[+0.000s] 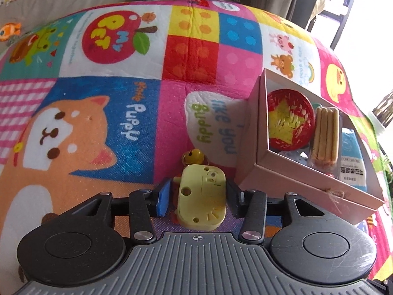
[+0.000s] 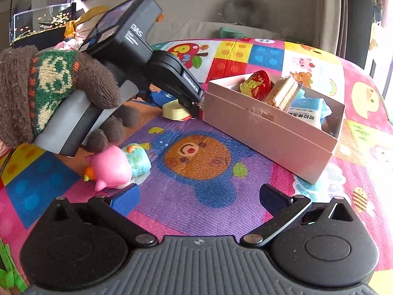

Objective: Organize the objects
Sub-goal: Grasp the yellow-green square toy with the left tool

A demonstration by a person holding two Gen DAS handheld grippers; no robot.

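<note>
A pale yellow toy (image 1: 202, 196) with a small bell lies on the play mat between the fingers of my left gripper (image 1: 200, 198). The jaws sit close on both sides of it, and contact is unclear. It also shows in the right wrist view (image 2: 175, 109) under the left gripper's tip. A pink box (image 1: 304, 184) stands just right of it, holding a red woven basket (image 1: 291, 120), a pack of biscuit sticks (image 1: 325, 136) and a blue tissue pack (image 1: 352, 162). My right gripper (image 2: 199, 202) is open and empty above the mat, with the box (image 2: 267, 132) ahead on the right.
A pink duck toy (image 2: 110, 167) and a blue-green toy (image 2: 138, 158) lie on the mat (image 2: 201, 191) at the left of the right wrist view. A gloved hand (image 2: 49, 91) holds the left gripper body. A beige sofa (image 1: 73, 2) with stuffed toys is behind the mat.
</note>
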